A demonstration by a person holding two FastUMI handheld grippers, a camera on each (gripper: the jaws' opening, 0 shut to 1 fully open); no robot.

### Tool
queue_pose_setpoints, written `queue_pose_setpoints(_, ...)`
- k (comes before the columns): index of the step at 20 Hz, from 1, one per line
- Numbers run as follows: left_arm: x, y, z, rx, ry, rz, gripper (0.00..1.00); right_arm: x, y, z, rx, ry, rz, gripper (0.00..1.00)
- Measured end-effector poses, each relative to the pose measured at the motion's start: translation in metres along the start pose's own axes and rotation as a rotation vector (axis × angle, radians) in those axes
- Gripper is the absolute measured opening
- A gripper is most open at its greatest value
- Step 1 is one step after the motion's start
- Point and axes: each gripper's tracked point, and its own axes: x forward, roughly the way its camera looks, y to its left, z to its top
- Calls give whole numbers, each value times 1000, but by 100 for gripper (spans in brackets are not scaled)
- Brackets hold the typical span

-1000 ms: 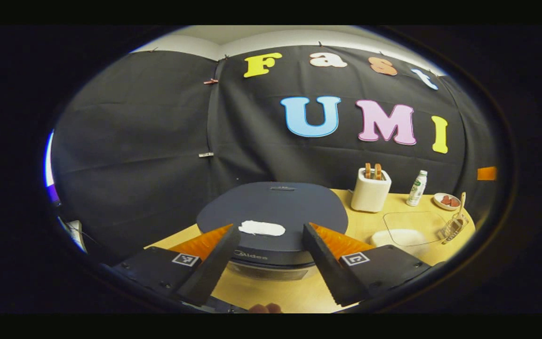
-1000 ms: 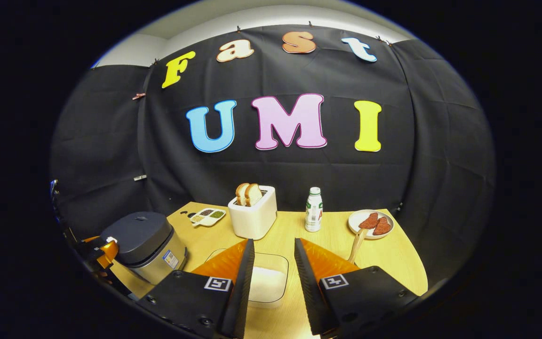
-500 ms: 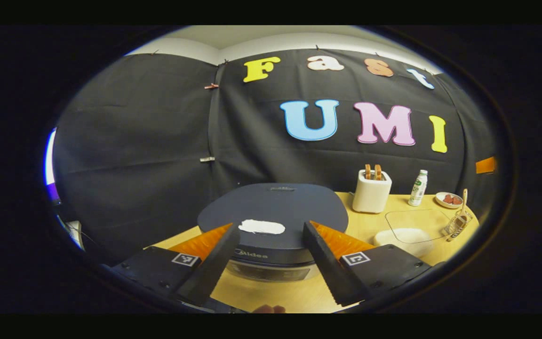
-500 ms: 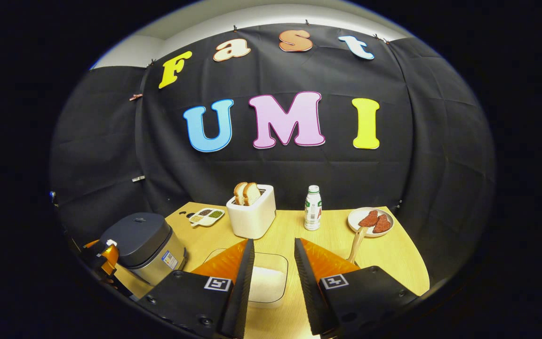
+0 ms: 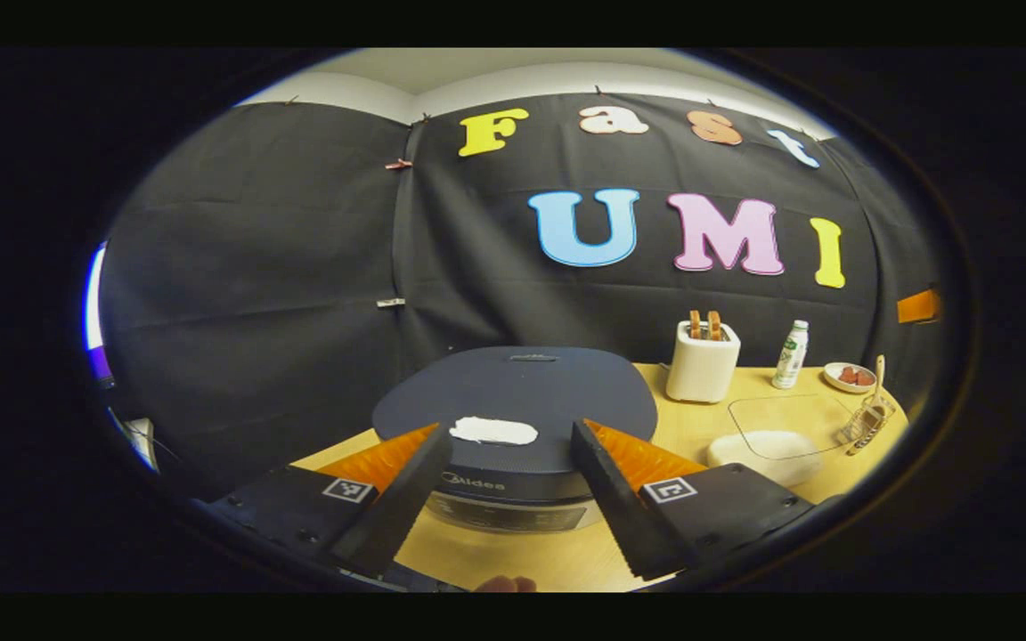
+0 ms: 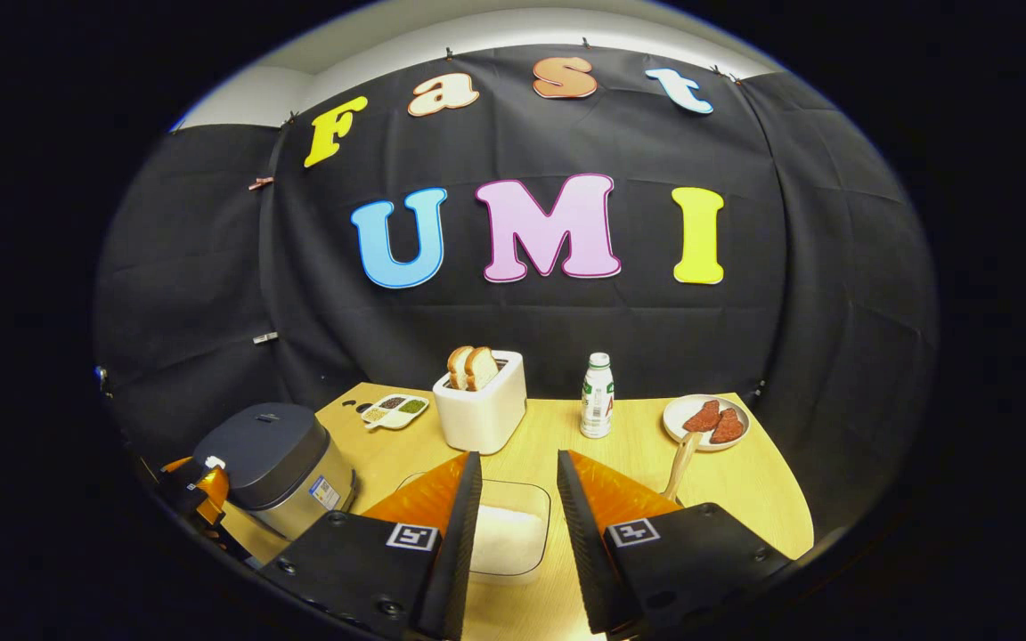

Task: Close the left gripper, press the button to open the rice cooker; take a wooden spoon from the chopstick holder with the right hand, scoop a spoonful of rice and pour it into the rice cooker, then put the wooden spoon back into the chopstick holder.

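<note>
a: left gripper (image 5: 502, 445) hovers just in front of the rice cooker (image 5: 513, 418), fingers spread wide, nothing between them. the white button (image 5: 493, 432) on the lid's near edge sits right in the gap.

b: so those fingers haven't come together, and the task wants them clenched before the press.

a: right. over the last second the cooker has only slid a touch lower and nearer in the left gripper view, a slow creep in, no squeeze. lid is down, flat and shut.

b: and the other side?

a: right gripper (image 6: 513, 499) is parted as well, empty, held above the clear container of rice (image 6: 504, 534) near the table's (image 6: 745, 499) front edge. its view has barely shifted, just a small wobble.

b: where's the spoon?

a: wooden spoon (image 5: 875, 383) stands in the wire chopstick holder (image 5: 865, 425) at the far right of the table. in the right gripper view the handle (image 6: 679, 463) pokes up just beside the right finger, below the plate (image 6: 675, 418).

b: so where does that leave things?

a: very start, by the look of it. first step not yet done: bring the left fingers together, then push down on that button. if they stay apart they could straddle it and miss.
</note>
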Motion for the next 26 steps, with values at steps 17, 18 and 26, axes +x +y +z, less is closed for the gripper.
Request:
queue_pose_setpoints(17, -65, -99, 167, 22, -265, -156, 89, -39, -16, 27, 32, -66, 9, 64)
queue_pose_setpoints(18, -74, -107, 173, 21, -269, -164, 89, -44, -19, 31, 38, -78, 7, 64)
queue_pose_setpoints(26, -128, -145, 187, 58, -284, -172, 91, -83, -39, 48, 36, -142, -32, 83)
